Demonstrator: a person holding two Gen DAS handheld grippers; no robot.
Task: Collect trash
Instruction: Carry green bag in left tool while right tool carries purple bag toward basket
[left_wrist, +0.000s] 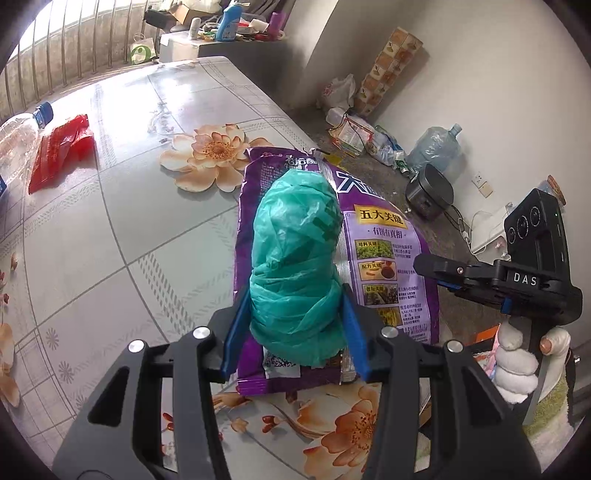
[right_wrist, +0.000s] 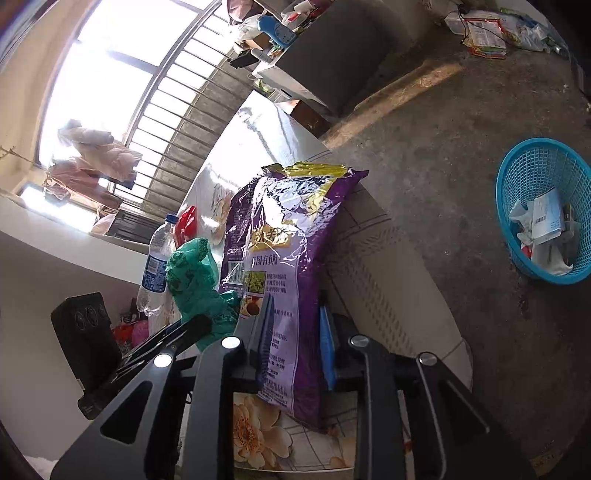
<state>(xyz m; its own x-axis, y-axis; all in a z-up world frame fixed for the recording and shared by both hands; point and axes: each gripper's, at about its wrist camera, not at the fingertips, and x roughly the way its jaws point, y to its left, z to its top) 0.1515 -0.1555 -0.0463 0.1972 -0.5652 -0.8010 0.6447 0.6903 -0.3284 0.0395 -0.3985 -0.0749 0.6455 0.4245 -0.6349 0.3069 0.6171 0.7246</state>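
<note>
Two grippers work over the flowered table (left_wrist: 110, 229), each busy with a different piece of rubbish. The left gripper (left_wrist: 293, 332) has its blue pads pressed against the sides of a wadded green plastic bag (left_wrist: 295, 266), which stands between them above the purple snack bag (left_wrist: 384, 266). The right gripper (right_wrist: 295, 332) straddles that same purple snack bag (right_wrist: 288, 258) near the table's edge; its jaws stand partly apart with the foil between the pads, and whether they still pinch it cannot be told from these views. Judging from the task, the step in hand is to carry rubbish off the table to the blue basket (right_wrist: 517, 173) on the floor, well apart from the table. To do it well, the left hand should probably keep an even squeeze on the soft green wad, since thin film can slip free, and lift it clear before swinging toward the basket. The right hand would likely need a firm bite on the foil's edge, because the slick bag could slide out. The basket already holds crumpled white paper and a small pale carton. A clear water bottle (left_wrist: 18, 136) and a red wrapper (left_wrist: 61, 151) lie at the table's far side, not yet collected.
</note>
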